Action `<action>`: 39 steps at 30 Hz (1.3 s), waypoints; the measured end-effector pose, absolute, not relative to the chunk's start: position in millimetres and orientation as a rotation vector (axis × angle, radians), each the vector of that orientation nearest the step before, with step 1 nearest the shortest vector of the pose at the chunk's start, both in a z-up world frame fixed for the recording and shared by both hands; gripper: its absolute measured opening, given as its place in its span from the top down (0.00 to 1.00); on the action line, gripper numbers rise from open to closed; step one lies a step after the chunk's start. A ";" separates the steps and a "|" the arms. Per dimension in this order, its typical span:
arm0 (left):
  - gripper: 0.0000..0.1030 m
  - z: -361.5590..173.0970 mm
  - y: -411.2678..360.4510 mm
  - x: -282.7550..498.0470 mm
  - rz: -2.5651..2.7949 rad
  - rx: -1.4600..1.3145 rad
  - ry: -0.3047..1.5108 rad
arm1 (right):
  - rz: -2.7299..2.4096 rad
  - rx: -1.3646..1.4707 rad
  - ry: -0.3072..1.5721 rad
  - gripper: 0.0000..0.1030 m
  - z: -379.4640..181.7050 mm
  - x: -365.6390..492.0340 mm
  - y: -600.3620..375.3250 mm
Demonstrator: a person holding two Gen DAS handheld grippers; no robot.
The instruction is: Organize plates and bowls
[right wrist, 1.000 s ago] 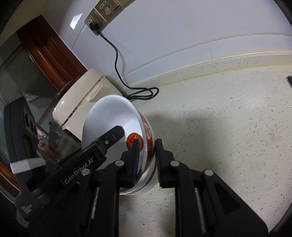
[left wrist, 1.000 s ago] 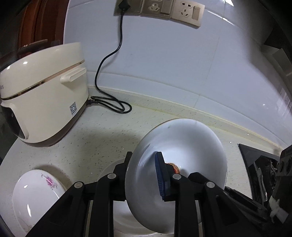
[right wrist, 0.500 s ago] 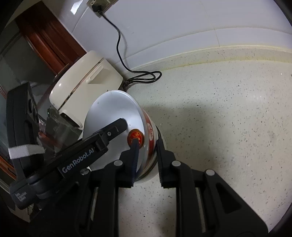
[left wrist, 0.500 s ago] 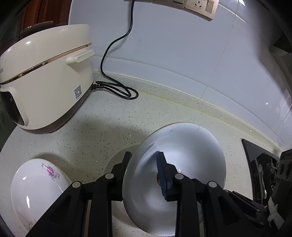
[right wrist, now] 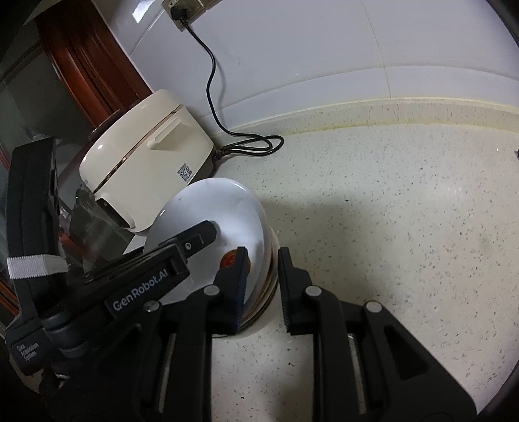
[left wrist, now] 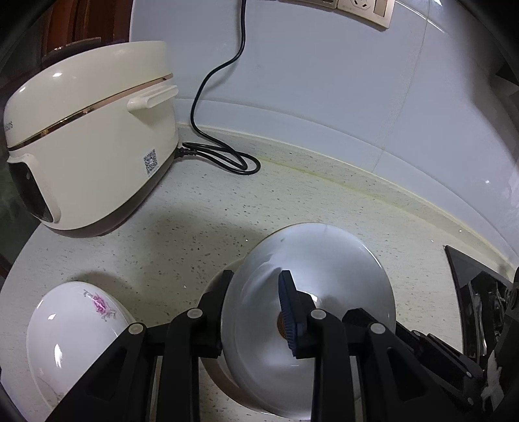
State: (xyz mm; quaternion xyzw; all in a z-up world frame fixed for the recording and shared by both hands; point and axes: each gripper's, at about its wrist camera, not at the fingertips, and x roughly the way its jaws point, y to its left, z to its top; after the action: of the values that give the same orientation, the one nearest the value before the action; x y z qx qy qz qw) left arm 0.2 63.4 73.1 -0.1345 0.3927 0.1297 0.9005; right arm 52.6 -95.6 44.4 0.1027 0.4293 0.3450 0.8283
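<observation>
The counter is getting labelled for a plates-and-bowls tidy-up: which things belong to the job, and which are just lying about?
Part of the job:
- white bowl, gripped by the left gripper and straddled by the right gripper
- dish beneath it
- floral bowl

Just there:
- rice cooker
- black power cord
- wall socket
- black stovetop
</observation>
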 end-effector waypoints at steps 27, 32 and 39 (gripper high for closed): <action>0.24 88.5 77.5 -9.7 0.362 -0.305 0.689 | 0.732 0.222 0.959 0.36 32.4 55.4 -86.1; 0.17 74.2 102.3 -0.9 0.360 -0.438 0.724 | 0.789 0.363 1.040 0.23 18.0 63.2 -94.2; 0.15 54.1 111.0 12.9 0.280 -0.523 0.793 | 0.863 0.474 1.117 0.21 -1.1 67.7 -93.1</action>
State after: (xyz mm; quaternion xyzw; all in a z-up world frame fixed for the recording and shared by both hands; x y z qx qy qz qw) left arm 12.9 111.0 54.1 -0.2510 0.3807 0.1345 0.8798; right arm 67.7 -93.1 -1.1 0.2159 0.5081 0.3929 0.7354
